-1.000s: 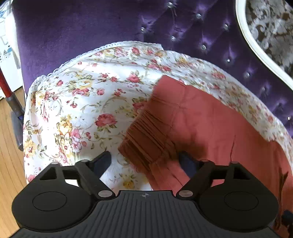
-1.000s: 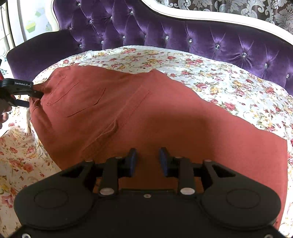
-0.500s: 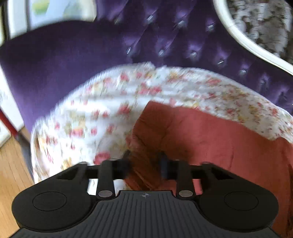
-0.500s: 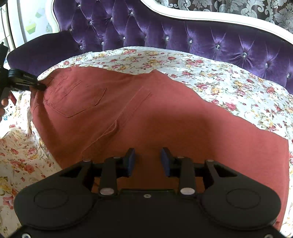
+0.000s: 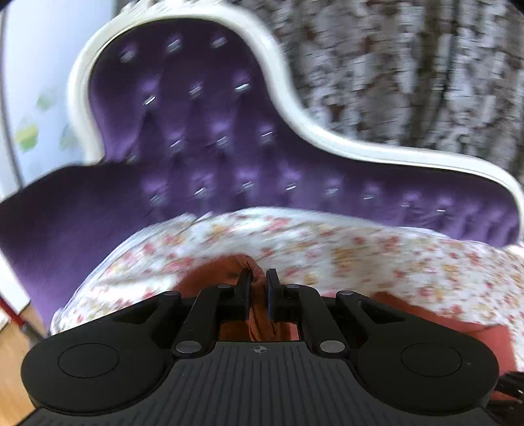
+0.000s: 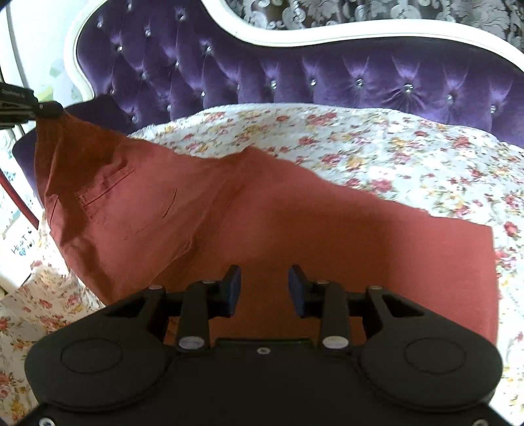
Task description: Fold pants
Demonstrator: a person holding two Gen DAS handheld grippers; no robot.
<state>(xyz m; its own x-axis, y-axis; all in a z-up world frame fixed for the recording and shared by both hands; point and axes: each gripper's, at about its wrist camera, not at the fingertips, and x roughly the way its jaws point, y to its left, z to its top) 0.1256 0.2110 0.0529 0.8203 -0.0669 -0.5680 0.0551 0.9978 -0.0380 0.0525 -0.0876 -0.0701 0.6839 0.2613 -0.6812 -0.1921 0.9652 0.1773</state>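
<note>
the left claw (image 5: 258, 283) is clamped on a bunched corner of the pants (image 6: 294, 229), holding it up off the sheet (image 6: 409, 154) – in the right view that corner hangs in a peak at the sofa's (image 6: 294, 75) left end. the rest lies flat across the sheet's near edge. the right claw (image 6: 264, 288) hovers over it – jaws apart, gripping nothing.

The pants (image 6: 294, 229) are spread on a sheet (image 6: 393, 147) that covers the seat of a sofa (image 6: 294, 75). One corner of the pants, at the far left, is raised off the sheet and pinched by the left gripper (image 5: 258, 291). The right gripper (image 6: 263, 288) is placed above the near middle of the pants. A curtain (image 6: 393, 13) hangs behind the sofa back.
</note>
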